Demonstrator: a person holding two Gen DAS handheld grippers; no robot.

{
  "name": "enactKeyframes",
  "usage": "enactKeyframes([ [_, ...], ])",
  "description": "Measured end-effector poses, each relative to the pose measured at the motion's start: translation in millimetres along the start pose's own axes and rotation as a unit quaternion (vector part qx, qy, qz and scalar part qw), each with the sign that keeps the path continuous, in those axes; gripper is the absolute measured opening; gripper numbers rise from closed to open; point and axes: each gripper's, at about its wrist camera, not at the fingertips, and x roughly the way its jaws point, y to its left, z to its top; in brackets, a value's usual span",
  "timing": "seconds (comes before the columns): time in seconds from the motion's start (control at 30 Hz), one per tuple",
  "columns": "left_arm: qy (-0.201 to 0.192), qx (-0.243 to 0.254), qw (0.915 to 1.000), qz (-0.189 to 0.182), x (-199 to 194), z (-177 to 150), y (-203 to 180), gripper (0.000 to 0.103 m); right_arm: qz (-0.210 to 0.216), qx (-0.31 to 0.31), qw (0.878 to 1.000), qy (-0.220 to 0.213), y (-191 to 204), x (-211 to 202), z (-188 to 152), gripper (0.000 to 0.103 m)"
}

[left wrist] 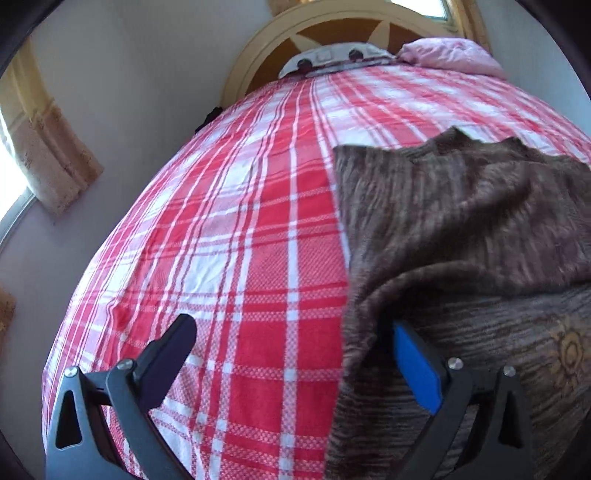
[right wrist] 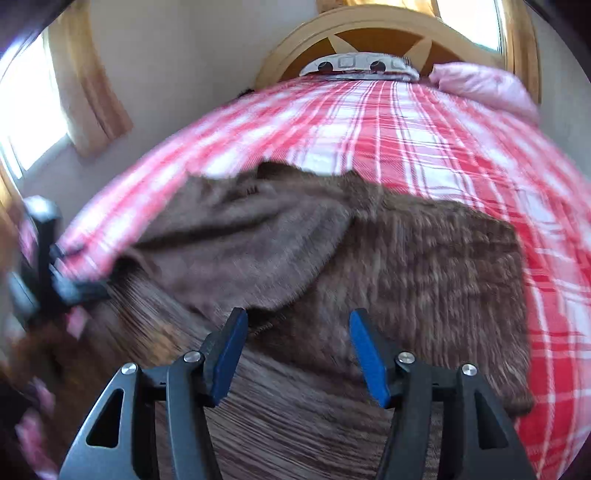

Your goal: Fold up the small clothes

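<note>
A brown knitted garment lies on the red-and-white checked bed, and one part of it is folded over toward the left. In the left wrist view the garment fills the right side. My left gripper stands wide open at the garment's left edge. Its blue right pad is tucked under a drooping fold, and its left finger is over bare sheet. My right gripper hovers open above the garment's near part with nothing pinched. The left gripper shows blurred at the left edge of the right wrist view.
A pink pillow and a patterned cushion lie by the round wooden headboard. A white wall with a curtained window runs along the bed's left side. Bare checked sheet stretches left of the garment.
</note>
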Motion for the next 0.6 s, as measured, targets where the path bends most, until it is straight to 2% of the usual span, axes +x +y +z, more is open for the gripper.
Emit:
enactKeyframes([
  [0.07, -0.027, -0.023, 0.9986, -0.039, -20.9, -2.4, 10.9, 0.103, 0.006, 0.032, 0.999, 0.008, -5.4, 3.9, 12.7, 0.059],
  [0.13, -0.052, -0.03, 0.9962, -0.063, -39.6, -4.7, 19.8, 0.103, 0.026, 0.048, 0.998, 0.013, -6.0, 6.7, 15.0, 0.059],
  [0.23, -0.086, -0.028, 0.9943, -0.056, -50.3, 4.8, 33.4, 0.103, 0.034, 0.037, 0.999, 0.016, -0.4, 10.1, 2.7, 0.059],
  [0.37, -0.065, -0.034, 0.9955, -0.06, -16.2, 44.4, 35.9, 0.102, 0.003, 0.018, 1.0, 0.01, 2.3, 22.1, -18.6, 0.059],
  [0.47, -0.024, -0.031, 0.995, -0.092, 17.4, 71.6, 18.6, 0.093, -0.011, 0.011, 1.0, -0.017, 4.2, 17.4, -26.6, 0.059],
  [0.5, -0.015, -0.032, 0.994, -0.103, 29.4, 79.7, 11.6, 0.078, -0.014, 0.003, 1.0, -0.026, 7.0, 15.2, -28.7, 0.059],
  [0.53, -0.008, -0.035, 0.9929, -0.114, 38.7, 87.0, 5.2, 0.072, -0.012, 0.0, 1.0, -0.029, 7.8, 15.0, -30.8, 0.059],
  [0.6, 0.005, -0.027, 0.9914, -0.128, 53.5, 94.8, -8.8, 0.072, -0.006, 0.003, 1.0, -0.027, 4.8, 16.6, -33.6, 0.059],
])
